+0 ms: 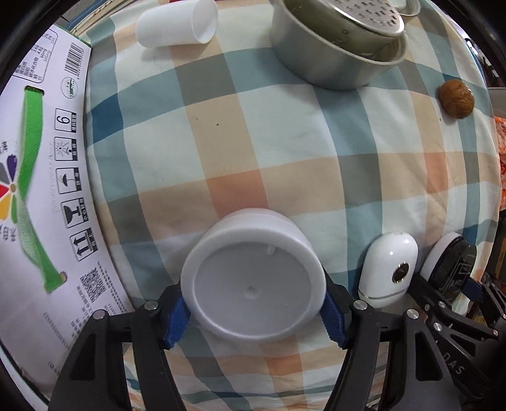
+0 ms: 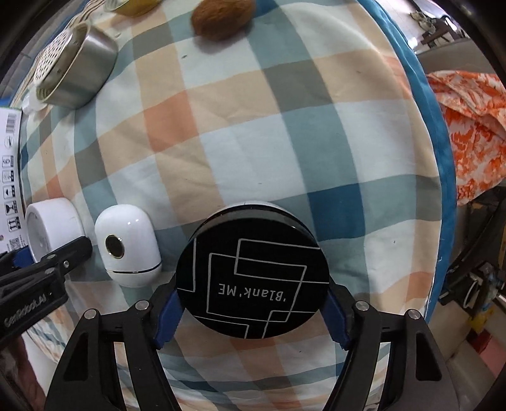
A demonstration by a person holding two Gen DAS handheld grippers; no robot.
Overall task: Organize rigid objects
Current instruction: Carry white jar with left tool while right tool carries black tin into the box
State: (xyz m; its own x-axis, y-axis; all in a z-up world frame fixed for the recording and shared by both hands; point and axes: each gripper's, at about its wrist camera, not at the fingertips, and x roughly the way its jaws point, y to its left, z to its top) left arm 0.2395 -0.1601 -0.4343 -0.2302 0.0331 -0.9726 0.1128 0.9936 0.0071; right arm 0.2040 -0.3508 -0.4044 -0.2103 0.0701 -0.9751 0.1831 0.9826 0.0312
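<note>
A white round jar (image 1: 253, 284) stands on the checked cloth (image 1: 253, 142), and my left gripper (image 1: 253, 316) is shut on it, with one blue pad against each side. The same jar (image 2: 50, 227) shows at the left edge of the right wrist view. My right gripper (image 2: 253, 316) is shut on a round jar with a black printed lid (image 2: 253, 284), its blue pads touching the lid's rim on both sides. That black-lidded jar (image 1: 452, 265) also appears at the lower right of the left wrist view. Between the two jars stands a white capsule-shaped case (image 1: 387, 272) (image 2: 128, 245).
A white cup (image 1: 177, 25) lies on its side at the far left. A steel pot holding a perforated strainer (image 1: 335, 47) (image 2: 76, 69) sits at the back. A brown nut-like lump (image 1: 455, 98) (image 2: 221, 19) lies near it. A printed white carton (image 1: 41, 189) borders the left; orange patterned fabric (image 2: 468, 126) lies past the right edge.
</note>
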